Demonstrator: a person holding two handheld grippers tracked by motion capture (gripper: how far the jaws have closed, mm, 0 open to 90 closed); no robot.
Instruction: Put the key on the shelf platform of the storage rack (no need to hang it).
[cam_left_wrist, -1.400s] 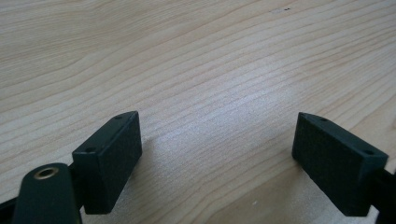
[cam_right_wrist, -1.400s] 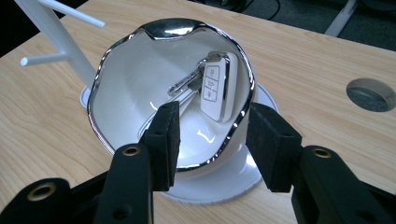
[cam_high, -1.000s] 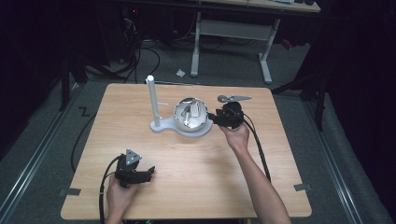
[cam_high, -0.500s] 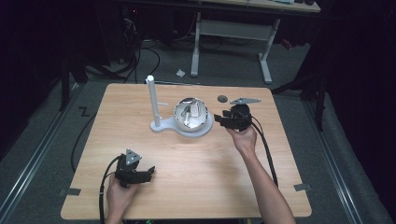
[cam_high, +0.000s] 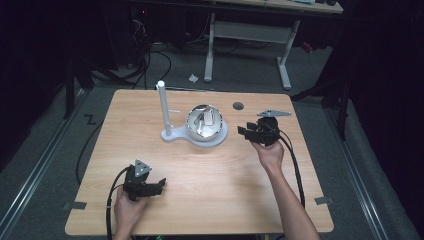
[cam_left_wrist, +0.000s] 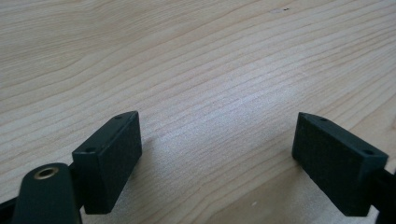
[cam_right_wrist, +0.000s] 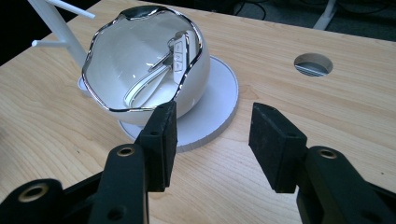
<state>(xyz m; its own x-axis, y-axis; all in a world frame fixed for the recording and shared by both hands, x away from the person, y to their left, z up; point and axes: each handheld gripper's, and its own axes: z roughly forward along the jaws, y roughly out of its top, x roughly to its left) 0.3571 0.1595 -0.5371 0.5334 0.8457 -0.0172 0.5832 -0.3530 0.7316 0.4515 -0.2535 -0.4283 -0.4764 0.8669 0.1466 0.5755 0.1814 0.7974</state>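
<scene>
Near the front left corner of the wooden surface (cam_high: 210, 175), the left gripper (cam_high: 156, 185) rests low in a hand, its fingers (cam_left_wrist: 109, 156) spread wide with bare wood between them. Toward the middle back stands a white post (cam_high: 163, 107) on a base joined to a round white plate (cam_right_wrist: 217, 105). A shiny-rimmed white bowl (cam_right_wrist: 140, 60) sits on that plate, holding a slim white object. Just right of it, the right gripper (cam_right_wrist: 212, 140) is held with fingers (cam_right_wrist: 275, 144) released, gripping nothing, near the plate's edge. A round hole (cam_right_wrist: 313, 64) lies behind.
</scene>
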